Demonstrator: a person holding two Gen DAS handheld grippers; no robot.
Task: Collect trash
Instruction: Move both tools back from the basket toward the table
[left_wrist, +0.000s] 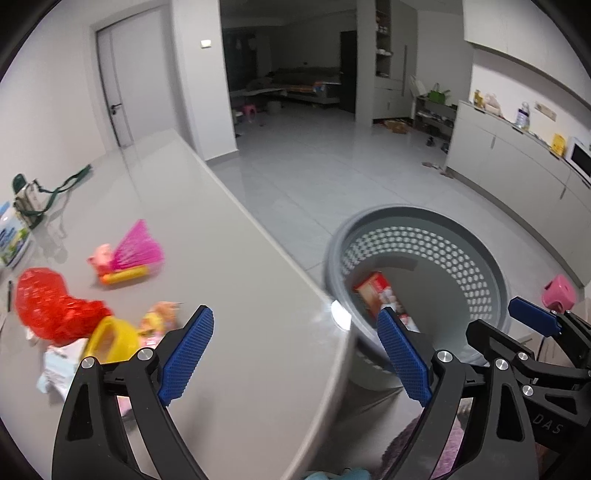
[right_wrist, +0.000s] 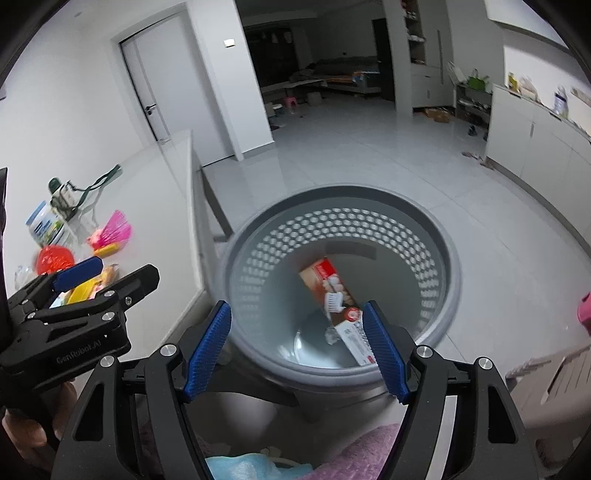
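Hovering over the gray perforated trash basket (right_wrist: 436, 258), we have both grippers empty. The basket stands on the floor tight against the edge of the gray surface (left_wrist: 236, 280), which looks deliberate: trash can go from the surface over the rim in one short move. Inside it lies a red-and-white carton (right_wrist: 328, 284), slanted against the wall, with another white box (right_wrist: 354, 339) lower down.

Our right gripper (right_wrist: 297, 347) hangs right over the basket's mouth, its blue fingers (right_wrist: 208, 343) spread wide with nothing between them. Our left gripper (left_wrist: 295, 354) straddles the corner of the surface, fingers (left_wrist: 186, 354) wide apart too, touching nothing.

More trash waits on the surface to our left: a crumpled red plastic bag (left_wrist: 48, 302), a yellow plastic piece (left_wrist: 110, 339), some white paper (left_wrist: 59, 365), and farther back a pink fan-shaped toy (left_wrist: 129, 254). We judge the job part done, and the red bag looks the nearest pick.
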